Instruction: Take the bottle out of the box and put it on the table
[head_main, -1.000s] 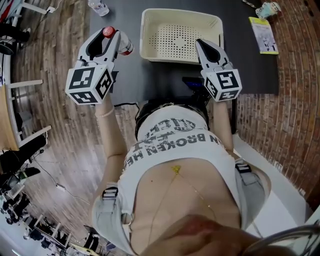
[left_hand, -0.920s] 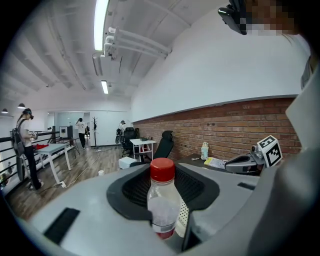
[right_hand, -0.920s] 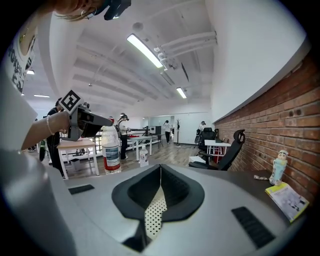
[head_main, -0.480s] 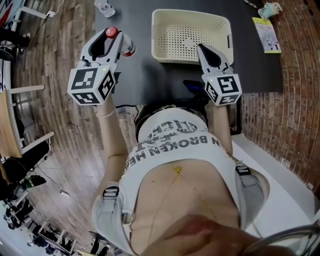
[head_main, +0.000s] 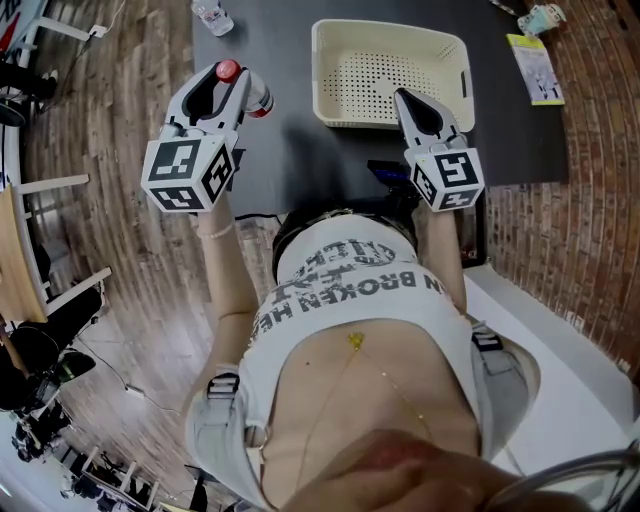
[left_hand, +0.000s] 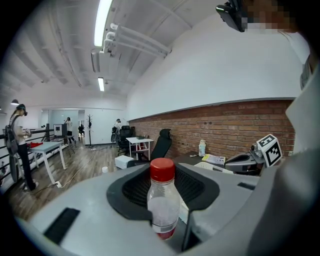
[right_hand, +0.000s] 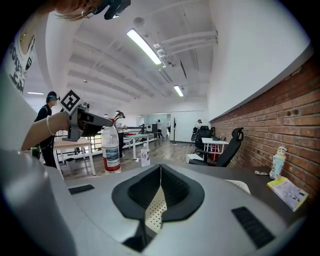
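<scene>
A clear plastic bottle (head_main: 257, 98) with a red cap and red label sits between the jaws of my left gripper (head_main: 230, 80), which is shut on it over the dark table's (head_main: 290, 140) front left part. In the left gripper view the bottle (left_hand: 163, 202) stands upright between the black pads. The cream perforated box (head_main: 390, 75) stands at the table's middle, with nothing in it. My right gripper (head_main: 405, 97) is shut and holds nothing, its tip just in front of the box's near rim. From the right gripper view the held bottle (right_hand: 111, 149) shows at the left.
A small clear bottle (head_main: 212, 15) stands at the table's far left corner. A booklet (head_main: 540, 70) and a small figure (head_main: 540, 15) lie at the far right. A black device (head_main: 390, 175) sits at the table's near edge. Wooden floor is left, brick floor right.
Both grippers have shifted slightly together with the view and sunk a little. The left one still holds the bottle; the right one stays shut and empty.
</scene>
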